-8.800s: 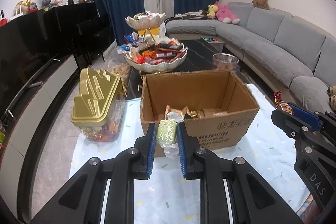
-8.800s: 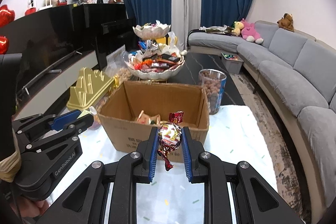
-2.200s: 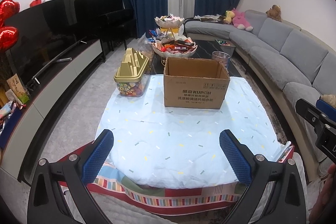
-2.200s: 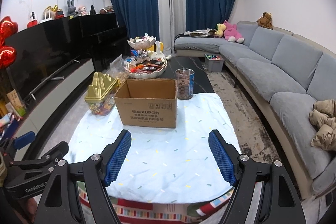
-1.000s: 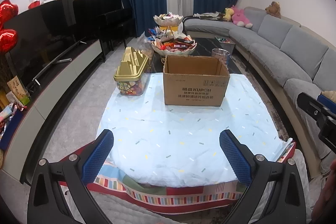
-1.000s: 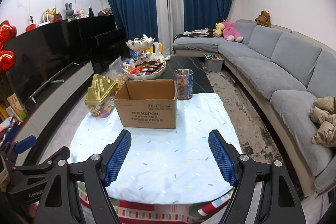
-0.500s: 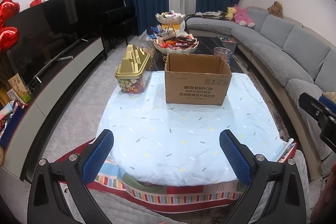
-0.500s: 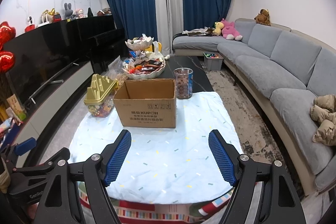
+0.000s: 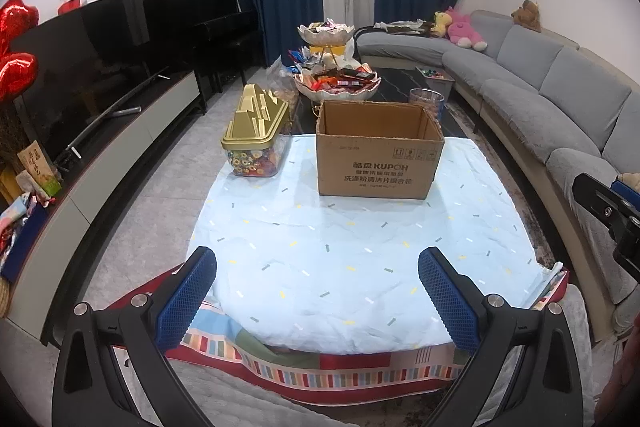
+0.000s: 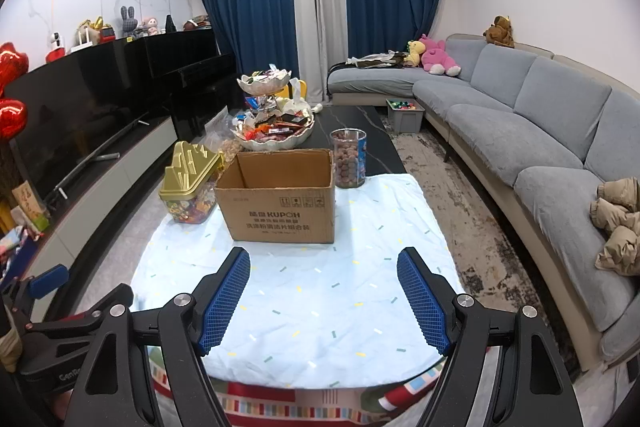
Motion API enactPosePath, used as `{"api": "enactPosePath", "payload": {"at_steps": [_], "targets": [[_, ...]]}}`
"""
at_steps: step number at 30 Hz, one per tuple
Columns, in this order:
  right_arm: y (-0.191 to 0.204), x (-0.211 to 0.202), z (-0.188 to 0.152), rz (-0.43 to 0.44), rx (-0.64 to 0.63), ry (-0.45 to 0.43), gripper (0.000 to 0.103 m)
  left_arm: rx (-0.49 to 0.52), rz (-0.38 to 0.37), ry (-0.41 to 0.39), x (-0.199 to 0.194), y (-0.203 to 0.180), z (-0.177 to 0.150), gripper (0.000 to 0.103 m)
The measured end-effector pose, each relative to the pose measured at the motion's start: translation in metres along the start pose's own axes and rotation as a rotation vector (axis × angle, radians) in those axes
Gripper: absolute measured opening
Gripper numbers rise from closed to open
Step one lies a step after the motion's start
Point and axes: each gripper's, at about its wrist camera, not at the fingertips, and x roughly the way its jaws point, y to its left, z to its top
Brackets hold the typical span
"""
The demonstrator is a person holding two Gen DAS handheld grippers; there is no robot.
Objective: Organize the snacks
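Note:
An open cardboard box [image 9: 380, 151] stands on the light blue cloth [image 9: 352, 247] at the far side of the table; it also shows in the right wrist view [image 10: 280, 199]. Its inside is hidden from here. A clear candy jar with a gold lid [image 9: 256, 131] stands left of the box, also in the right wrist view [image 10: 190, 183]. My left gripper [image 9: 318, 299] is open and empty, held back near the table's front edge. My right gripper [image 10: 322, 301] is open and empty, likewise back from the box.
A tiered white dish of snacks [image 10: 276, 123] and a clear jar of round snacks [image 10: 348, 159] stand on the dark table behind the box. A grey sofa [image 10: 540, 131] runs along the right. A TV cabinet [image 9: 100, 131] runs along the left.
Both grippers, shut on wrapped sweets by the box 8.8 s ago, are now open, empty and pulled far back. Over the last second the views barely shift.

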Motion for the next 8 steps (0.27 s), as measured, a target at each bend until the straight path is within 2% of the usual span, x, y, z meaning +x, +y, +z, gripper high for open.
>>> {"api": "enactPosePath", "payload": {"at_steps": [8], "targets": [[-0.0014, -0.0004, -0.0006, 0.000, 0.000, 0.000, 0.077, -0.002, -0.005, -0.005, -0.0010, 0.0002, 0.0008, 0.103]]}}
